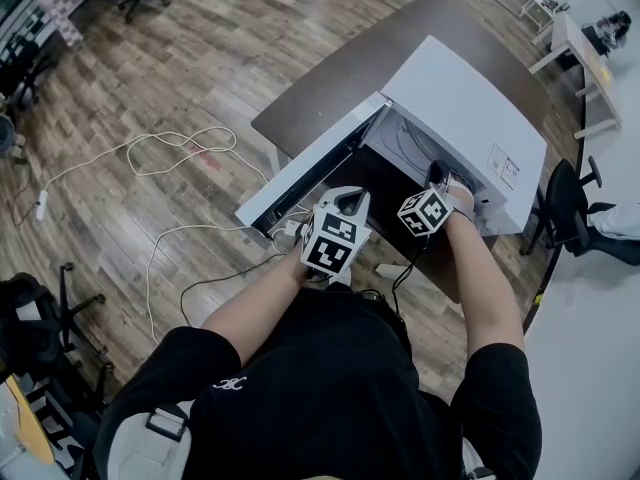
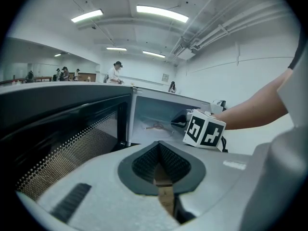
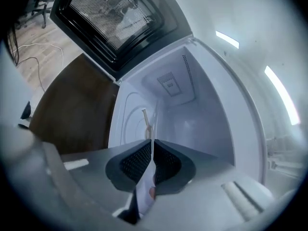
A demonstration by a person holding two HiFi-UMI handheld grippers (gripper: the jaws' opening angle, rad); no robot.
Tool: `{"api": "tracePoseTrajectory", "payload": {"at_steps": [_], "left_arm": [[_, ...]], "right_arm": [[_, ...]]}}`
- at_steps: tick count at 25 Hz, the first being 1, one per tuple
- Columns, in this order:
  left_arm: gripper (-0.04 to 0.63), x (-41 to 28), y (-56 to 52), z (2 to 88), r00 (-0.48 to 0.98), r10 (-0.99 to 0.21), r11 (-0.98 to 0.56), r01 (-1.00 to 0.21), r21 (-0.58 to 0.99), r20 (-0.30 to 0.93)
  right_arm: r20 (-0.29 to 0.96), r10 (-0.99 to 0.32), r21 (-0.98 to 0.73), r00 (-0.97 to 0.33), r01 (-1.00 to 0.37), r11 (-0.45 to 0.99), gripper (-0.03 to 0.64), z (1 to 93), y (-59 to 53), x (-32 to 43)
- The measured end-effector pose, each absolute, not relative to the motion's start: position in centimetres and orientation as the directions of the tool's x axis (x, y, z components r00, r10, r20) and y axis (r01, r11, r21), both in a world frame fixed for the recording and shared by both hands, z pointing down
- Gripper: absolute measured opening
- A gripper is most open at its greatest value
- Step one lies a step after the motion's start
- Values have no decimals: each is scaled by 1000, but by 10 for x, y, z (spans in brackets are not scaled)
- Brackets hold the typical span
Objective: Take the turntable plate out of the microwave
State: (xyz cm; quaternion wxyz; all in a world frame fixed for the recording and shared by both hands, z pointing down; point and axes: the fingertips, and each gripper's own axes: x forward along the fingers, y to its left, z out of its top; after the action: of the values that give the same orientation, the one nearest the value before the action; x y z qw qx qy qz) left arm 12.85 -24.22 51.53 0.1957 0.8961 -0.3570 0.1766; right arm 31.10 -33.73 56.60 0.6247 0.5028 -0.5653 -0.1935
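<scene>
The white microwave (image 1: pixel 470 108) stands on a brown table with its door (image 1: pixel 300 173) swung open to the left. My right gripper (image 1: pixel 437 180) reaches into the cavity. In the right gripper view it (image 3: pixel 151 146) is shut on the rim of the clear glass turntable plate (image 3: pixel 147 189), which shows edge-on as a thin line running into the cavity. Under the plate the beige roller support (image 3: pixel 146 119) rests on the cavity floor. My left gripper (image 1: pixel 337 230) hangs in front of the open door, shut (image 2: pixel 160 150) with nothing between its jaws.
The brown table (image 1: pixel 340 68) carries the microwave near its front edge. A white cable (image 1: pixel 180 148) loops over the wood floor at the left. A black office chair (image 1: pixel 570 208) stands to the right, and people (image 2: pixel 114 73) stand far off in the room.
</scene>
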Motion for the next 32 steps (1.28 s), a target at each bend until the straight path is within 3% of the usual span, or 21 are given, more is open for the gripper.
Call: {"api": "tracePoseTrajectory", "payload": {"at_steps": [15, 25, 28, 32], "left_arm": [[8, 134, -232, 526, 708, -526, -674, -685, 277, 472], [8, 170, -241, 556, 821, -374, -553, -571, 606, 432], [102, 195, -252, 558, 874, -328, -481, -481, 733, 357], [155, 215, -279, 558, 917, -331, -346, -339, 875, 224]], "right_arm": [[534, -814, 830, 229, -325, 453, 28, 565, -305, 280], [532, -826, 824, 186, -339, 455, 28, 562, -277, 270], [533, -829, 822, 168, -335, 461, 28, 560, -270, 271], [530, -835, 825, 150, -318, 466, 28, 558, -264, 270]]}}
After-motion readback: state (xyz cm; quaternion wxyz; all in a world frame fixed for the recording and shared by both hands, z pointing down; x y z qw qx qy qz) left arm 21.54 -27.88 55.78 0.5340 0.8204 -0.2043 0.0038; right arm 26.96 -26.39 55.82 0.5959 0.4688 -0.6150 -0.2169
